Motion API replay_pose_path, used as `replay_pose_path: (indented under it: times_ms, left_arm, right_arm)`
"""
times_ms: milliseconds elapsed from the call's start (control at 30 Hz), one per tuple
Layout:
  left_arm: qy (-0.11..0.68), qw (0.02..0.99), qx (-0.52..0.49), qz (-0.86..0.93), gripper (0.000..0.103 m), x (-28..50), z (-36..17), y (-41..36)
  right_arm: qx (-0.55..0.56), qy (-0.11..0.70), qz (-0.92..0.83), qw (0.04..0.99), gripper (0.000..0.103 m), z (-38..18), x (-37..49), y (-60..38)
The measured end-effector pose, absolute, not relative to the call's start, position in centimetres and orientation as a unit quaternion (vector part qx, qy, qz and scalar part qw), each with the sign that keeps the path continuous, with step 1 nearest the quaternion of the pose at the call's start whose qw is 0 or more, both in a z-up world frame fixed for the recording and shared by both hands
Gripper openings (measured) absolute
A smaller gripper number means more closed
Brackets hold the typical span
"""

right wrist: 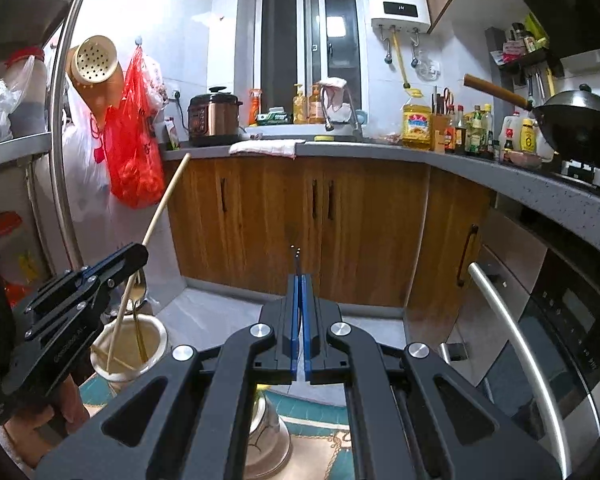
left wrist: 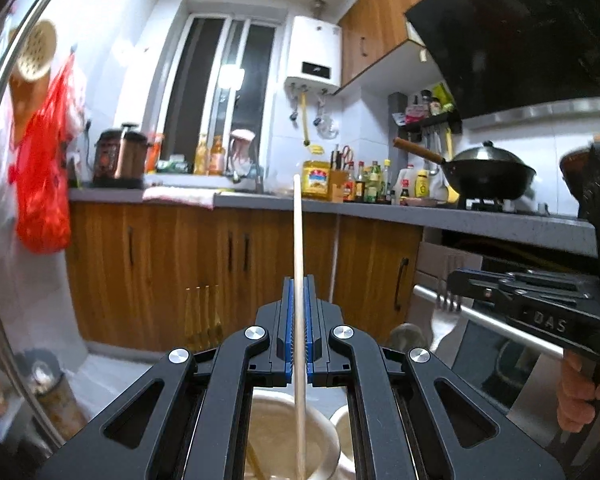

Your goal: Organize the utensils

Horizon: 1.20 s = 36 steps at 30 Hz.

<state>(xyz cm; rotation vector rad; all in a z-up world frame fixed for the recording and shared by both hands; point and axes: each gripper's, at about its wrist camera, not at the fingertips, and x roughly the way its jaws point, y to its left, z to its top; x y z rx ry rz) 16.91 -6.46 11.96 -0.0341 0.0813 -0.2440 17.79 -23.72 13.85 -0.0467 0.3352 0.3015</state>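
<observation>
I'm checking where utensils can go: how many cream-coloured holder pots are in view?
2. One pot sits below the left claw, with the chopstick reaching into it; a second pot stands just right of it, mostly hidden. More may be out of sight.

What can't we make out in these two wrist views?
- Right wrist: fork, all but tine tips hidden between right gripper pads.
- Left wrist: chopstick lower end, cut off at the bottom edge.
- Left wrist: holder contents, mostly behind left gripper body.
</observation>
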Motion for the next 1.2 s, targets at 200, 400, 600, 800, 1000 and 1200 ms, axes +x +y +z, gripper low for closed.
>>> replay_pose_path:
  times_ms: [200,400,600,800,1000,1200]
  left_arm:
    - [0.035,0.993,0.004,-0.110,0.005,16.4,11.3,-6.6]
    - [0.044,0.994,0.001,-0.100,0.005,16.4,10.8,-5.7]
    - [0.040,0.993,0.013,-0.110,0.005,15.6,10.5,-5.8]
    - [0.039,0.991,-0.005,-0.132,0.005,15.2,10.8,-5.6]
    - [0.045,0.981,-0.110,-0.155,0.005,16.8,12.8,-2.5]
    - [0.040,0.981,-0.106,-0.156,0.005,16.8,12.3,-3.6]
  right_arm:
    - [-0.029,0.166,0.155,0.973,0.002,13.7,17.7,-23.5]
    - [-0.027,0.170,0.158,0.972,0.002,13.5,17.6,-23.4]
    - [-0.025,0.176,0.162,0.971,0.002,13.1,17.6,-23.2]
    - [-0.023,0.180,0.167,0.969,0.002,12.6,17.5,-23.0]
    - [-0.018,0.180,0.169,0.969,0.002,12.4,17.5,-23.2]
    - [-0.015,0.181,0.172,0.968,0.002,12.1,17.6,-23.4]
